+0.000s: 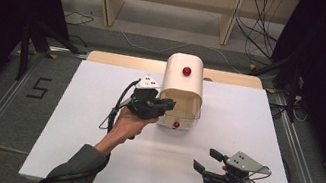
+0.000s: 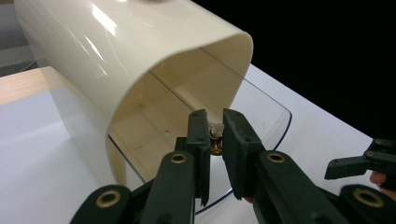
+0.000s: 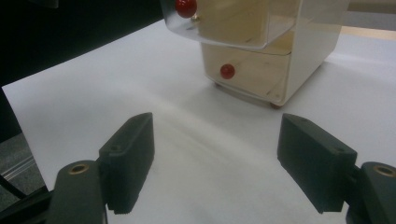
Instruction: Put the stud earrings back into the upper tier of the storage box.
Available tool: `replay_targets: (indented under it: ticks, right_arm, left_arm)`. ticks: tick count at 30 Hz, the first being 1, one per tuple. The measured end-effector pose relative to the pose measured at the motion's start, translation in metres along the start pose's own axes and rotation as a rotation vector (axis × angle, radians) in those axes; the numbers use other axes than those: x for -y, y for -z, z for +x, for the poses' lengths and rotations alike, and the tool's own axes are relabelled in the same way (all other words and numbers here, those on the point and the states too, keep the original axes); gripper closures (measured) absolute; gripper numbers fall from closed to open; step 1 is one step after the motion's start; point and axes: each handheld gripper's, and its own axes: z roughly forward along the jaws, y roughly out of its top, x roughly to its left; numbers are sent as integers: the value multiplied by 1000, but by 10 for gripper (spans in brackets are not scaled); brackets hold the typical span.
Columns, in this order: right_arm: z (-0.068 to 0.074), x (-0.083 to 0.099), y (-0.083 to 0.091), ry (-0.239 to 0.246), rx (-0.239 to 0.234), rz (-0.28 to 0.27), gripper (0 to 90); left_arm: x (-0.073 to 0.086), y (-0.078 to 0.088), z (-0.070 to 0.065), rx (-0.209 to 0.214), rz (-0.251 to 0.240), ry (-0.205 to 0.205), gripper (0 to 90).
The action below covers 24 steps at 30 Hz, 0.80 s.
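One cream box with a rounded roll-top, standing at the far middle of the desk. Two tools, one in each hand. Red knobs: two in the high view, one on the box's top and one low at its front; the right gripper view also shows two, one on a clear curved cover and one on the drawer front below it.

Left tool: held at the front left of the box, hand under it, cable trailing off. In the left gripper view the jaws are nearly pressed together on a small brass-and-clear stem at the edge of the clear curved cover (the stem sits squarely between the pads). The cream hood arches above, wooden inside visible.

Right tool: near the front right of the desk, well apart from the box, jaws spread wide with nothing between them; grey three-cornered plate on top. Its view looks across bare white surface towards the box.

Surface: white sheet over a pale wooden desk. Room: grey carpet floor, a "5" marked on it at left, metal rails either side, loose cables and pale wooden shelving behind, dark curtains left and right
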Motion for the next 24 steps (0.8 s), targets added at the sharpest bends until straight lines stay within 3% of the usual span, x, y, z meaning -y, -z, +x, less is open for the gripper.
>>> replay_targets:
  ticks: [7,12,16,24]
  right_arm:
    - [0,0,0,3,0,0,281]
    - [0,0,0,1,1,2,281]
    - [0,0,0,1,0,3,281]
    - [0,0,0,-2,0,4,281]
  left_arm:
    - [1,-1,-1,15,34,-13,762]
    - [0,5,-3,25,14,-20,662]
    - [-1,13,-5,31,2,-26,514]
    - [5,24,-2,55,-26,-33,362]
